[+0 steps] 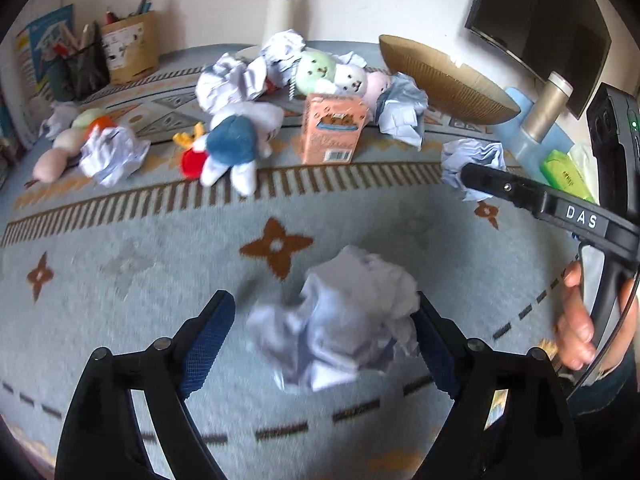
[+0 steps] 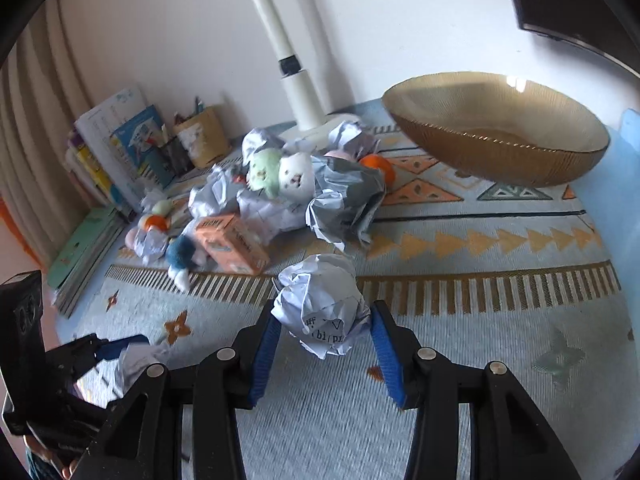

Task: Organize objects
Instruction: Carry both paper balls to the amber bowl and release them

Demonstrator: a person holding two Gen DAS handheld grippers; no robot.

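Observation:
My left gripper (image 1: 322, 322) is open around a crumpled white paper ball (image 1: 340, 320) lying on the patterned cloth; its right pad touches the paper, its left pad stands apart. My right gripper (image 2: 322, 330) is shut on another crumpled paper ball (image 2: 320, 304) with printed text, held just above the cloth. In the left wrist view the right gripper (image 1: 476, 178) shows at the right with that ball (image 1: 472, 164). The left gripper (image 2: 116, 350) shows at the lower left of the right wrist view.
A brown ribbed bowl (image 2: 496, 128) stands at the back right. A pile of paper balls, plush toys (image 1: 236, 144) and an orange carton (image 1: 334, 128) lies at the back. Books (image 2: 120, 152), a pencil holder (image 1: 128, 46) and a white lamp post (image 2: 296, 80) stand behind.

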